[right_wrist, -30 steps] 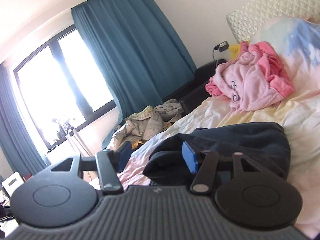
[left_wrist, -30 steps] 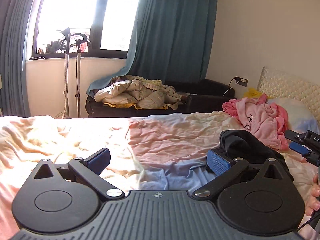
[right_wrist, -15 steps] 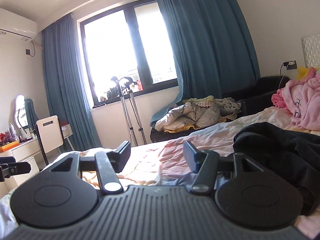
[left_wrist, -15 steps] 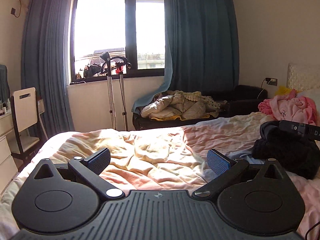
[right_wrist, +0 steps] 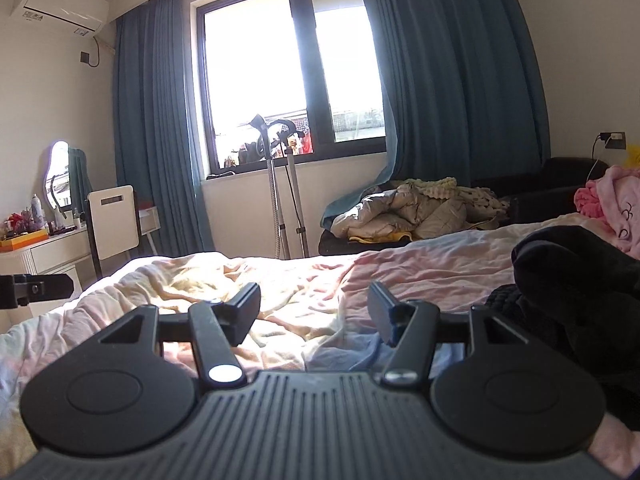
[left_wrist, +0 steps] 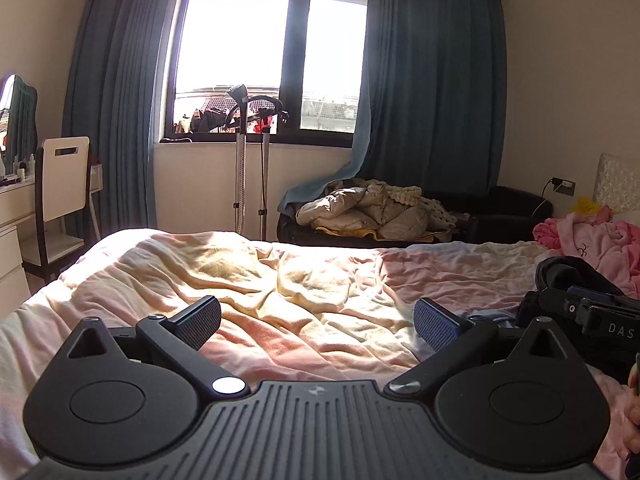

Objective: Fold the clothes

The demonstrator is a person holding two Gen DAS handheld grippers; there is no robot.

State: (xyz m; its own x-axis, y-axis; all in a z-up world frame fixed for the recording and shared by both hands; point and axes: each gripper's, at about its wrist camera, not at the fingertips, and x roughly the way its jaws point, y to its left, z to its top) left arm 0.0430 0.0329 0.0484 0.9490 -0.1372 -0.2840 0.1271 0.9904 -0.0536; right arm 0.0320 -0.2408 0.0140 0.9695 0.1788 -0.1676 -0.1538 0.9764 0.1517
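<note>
Sunlight from the window (left_wrist: 272, 60) in the upper middle of the left wrist view falls across a rumpled pink and yellow bed (left_wrist: 280, 280) that fills the middle of the frame. At the bottom, the left gripper (left_wrist: 316, 318) hangs over the sheet with its fingers (left_wrist: 200, 316) spread wide and nothing between them. At the right edge lies a dark garment (left_wrist: 560, 276), with part of the right gripper (left_wrist: 592, 312) in front of it and a pink garment (left_wrist: 596, 240) behind it. A heap of pale bedding (left_wrist: 372, 212) sits on a low black sofa below the blue curtain (left_wrist: 432, 80). In the right wrist view the same bed (right_wrist: 240, 280) runs across the middle, and the right gripper (right_wrist: 314, 310) at the bottom has its fingers (right_wrist: 246, 306) apart, grasping nothing. The dark garment (right_wrist: 576, 276) is piled at the right edge, just beside the right finger; the pink garment (right_wrist: 612, 204) lies above it. A white chair (right_wrist: 114, 220) and a desk (right_wrist: 48, 248) stand at the left.
</note>
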